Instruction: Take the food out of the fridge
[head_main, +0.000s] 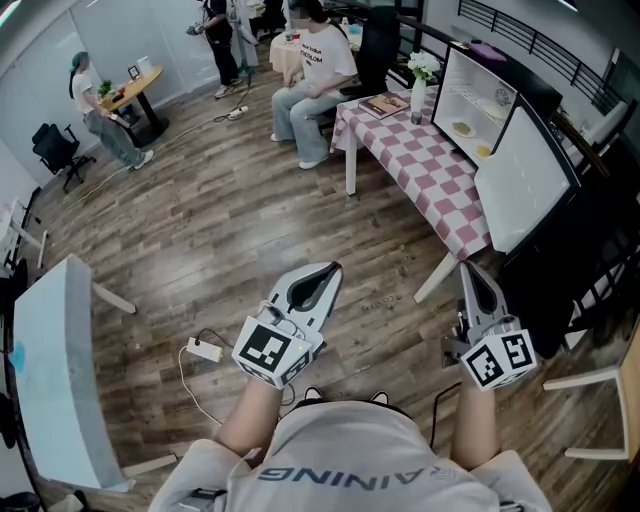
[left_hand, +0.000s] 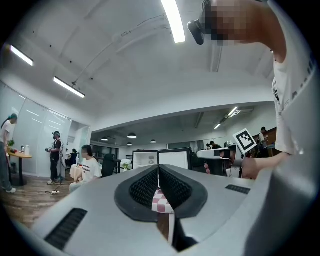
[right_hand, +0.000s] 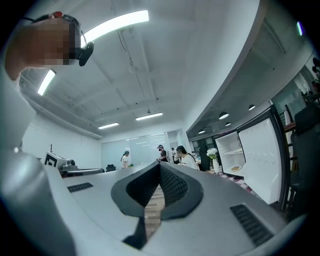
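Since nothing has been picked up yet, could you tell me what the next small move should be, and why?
Probably walk closer to the fridge, leading with the right gripper. Its door already stands open with food on the shelves, while that gripper and the left gripper are shut, empty and well short of the table.

Fridge (head_main: 525, 180) – smooth; floor (head_main: 250, 200) – wood; tablecloth (head_main: 430, 165) – chk'd fabric

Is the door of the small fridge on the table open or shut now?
Open. The door stands swung out to the side, and the white inside of the fridge shows, with food in it.
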